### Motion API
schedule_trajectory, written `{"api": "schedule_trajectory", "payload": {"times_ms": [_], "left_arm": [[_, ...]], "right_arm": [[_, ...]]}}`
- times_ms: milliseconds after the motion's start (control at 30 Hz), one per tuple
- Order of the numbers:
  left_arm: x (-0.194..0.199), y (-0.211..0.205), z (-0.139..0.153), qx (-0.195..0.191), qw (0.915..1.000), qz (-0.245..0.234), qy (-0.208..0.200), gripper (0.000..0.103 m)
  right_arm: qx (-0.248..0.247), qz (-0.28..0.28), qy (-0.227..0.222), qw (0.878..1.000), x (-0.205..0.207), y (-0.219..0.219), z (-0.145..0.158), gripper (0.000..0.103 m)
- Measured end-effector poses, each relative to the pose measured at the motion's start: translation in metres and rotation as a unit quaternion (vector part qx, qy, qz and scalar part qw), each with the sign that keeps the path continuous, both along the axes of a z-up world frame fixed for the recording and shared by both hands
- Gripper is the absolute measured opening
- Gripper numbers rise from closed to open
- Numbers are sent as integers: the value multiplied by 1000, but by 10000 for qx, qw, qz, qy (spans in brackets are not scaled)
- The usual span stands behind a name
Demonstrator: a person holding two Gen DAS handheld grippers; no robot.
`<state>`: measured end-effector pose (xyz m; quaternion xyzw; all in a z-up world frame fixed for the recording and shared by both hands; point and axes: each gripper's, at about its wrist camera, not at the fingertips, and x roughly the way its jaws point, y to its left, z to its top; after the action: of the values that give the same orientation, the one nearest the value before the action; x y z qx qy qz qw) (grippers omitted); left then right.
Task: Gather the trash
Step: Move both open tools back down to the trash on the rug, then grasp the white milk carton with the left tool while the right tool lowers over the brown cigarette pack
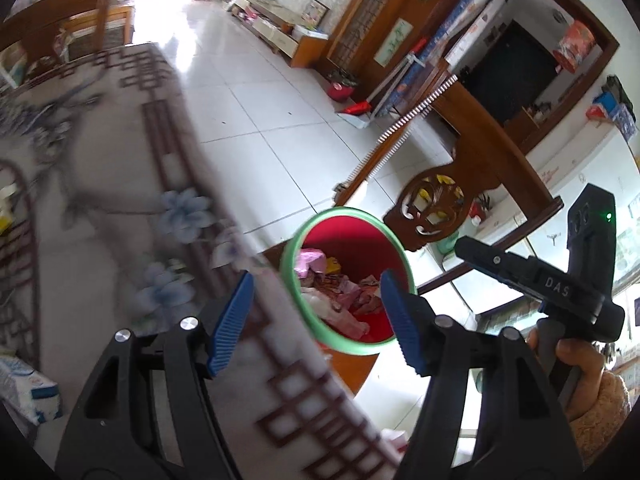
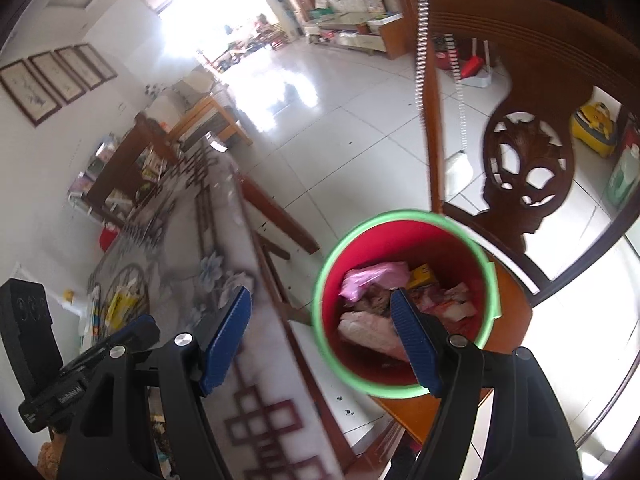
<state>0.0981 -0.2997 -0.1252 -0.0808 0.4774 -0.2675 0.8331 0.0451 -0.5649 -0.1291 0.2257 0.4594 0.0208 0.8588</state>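
A red bin with a green rim stands on a wooden chair seat beside the table. Pink and white wrappers and other trash lie inside it. My left gripper is open and empty, above the table edge and the bin. My right gripper is open and empty, its right finger over the bin's mouth. The right gripper's body shows in the left wrist view at right, held by a hand. Yellow scraps lie on the table at left.
The table has a grey floral cloth with a brown border. A carved wooden chair back rises behind the bin. A white tiled floor lies beyond. A white packet lies at the table's near left.
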Motion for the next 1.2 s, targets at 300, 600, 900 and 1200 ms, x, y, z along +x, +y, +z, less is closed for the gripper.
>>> {"api": "schedule_trajectory", "payload": {"times_ms": [300, 600, 900, 1200], "left_arm": [[-21, 133, -11, 2, 9965, 825, 165, 63], [-42, 245, -25, 115, 9883, 1477, 363, 63], [-48, 302, -43, -266, 9761, 2012, 774, 70], [-24, 295, -75, -746, 9543, 2479, 1493, 73]], "right_arm": [[-105, 649, 230, 9976, -7, 113, -9, 70], [-83, 1357, 652, 9886, -25, 230, -35, 71], [-254, 1788, 1190, 9763, -46, 306, -72, 71], [-447, 1819, 1295, 9737, -58, 322, -78, 71]]}}
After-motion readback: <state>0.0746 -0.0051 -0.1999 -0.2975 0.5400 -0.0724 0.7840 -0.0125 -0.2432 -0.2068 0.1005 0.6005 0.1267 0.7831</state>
